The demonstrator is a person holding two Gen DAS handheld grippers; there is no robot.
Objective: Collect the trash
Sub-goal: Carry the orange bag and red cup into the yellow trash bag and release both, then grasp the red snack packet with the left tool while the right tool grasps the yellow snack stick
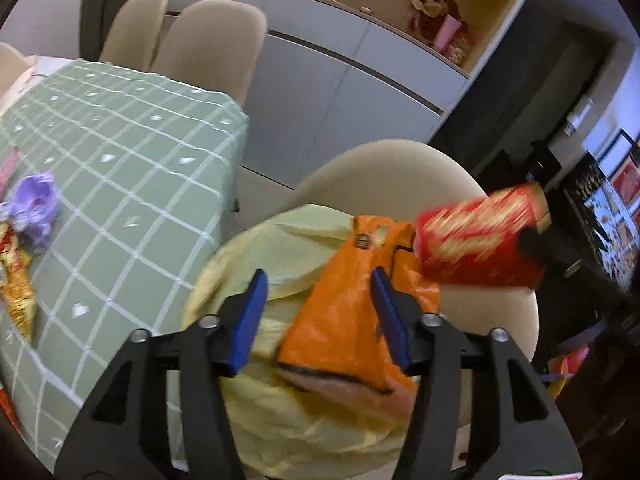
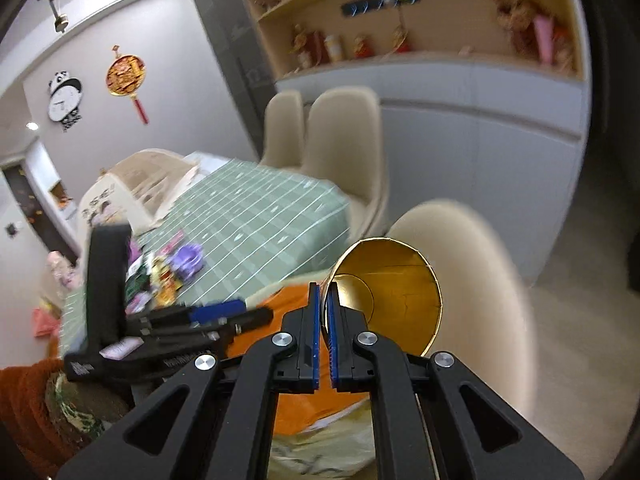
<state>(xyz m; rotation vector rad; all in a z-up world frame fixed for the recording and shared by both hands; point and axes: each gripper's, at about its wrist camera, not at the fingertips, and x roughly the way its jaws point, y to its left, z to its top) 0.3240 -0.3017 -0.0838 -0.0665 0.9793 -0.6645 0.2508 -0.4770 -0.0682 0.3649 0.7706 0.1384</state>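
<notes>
Blue-padded left gripper [image 1: 318,292], jaws spread, hovers over an orange bag [image 1: 340,320] at lower centre. Right gripper [image 2: 324,304] pinches a red paper cup [image 1: 480,240] by its rim, centre right. Judged step: dropping the cup into the bag; next needs the mouth held wide.

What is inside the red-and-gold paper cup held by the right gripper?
The right gripper pinches the rim of the red-and-gold paper cup. Its gold interior looks empty down to the base; the part behind the fingers is hidden.

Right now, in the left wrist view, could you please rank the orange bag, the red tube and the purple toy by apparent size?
1. Orange bag: largest, though nearest the camera.
2. Red tube: somewhat smaller, blurred.
3. Purple toy: clearly smallest, but at the fisheye edge.
</notes>
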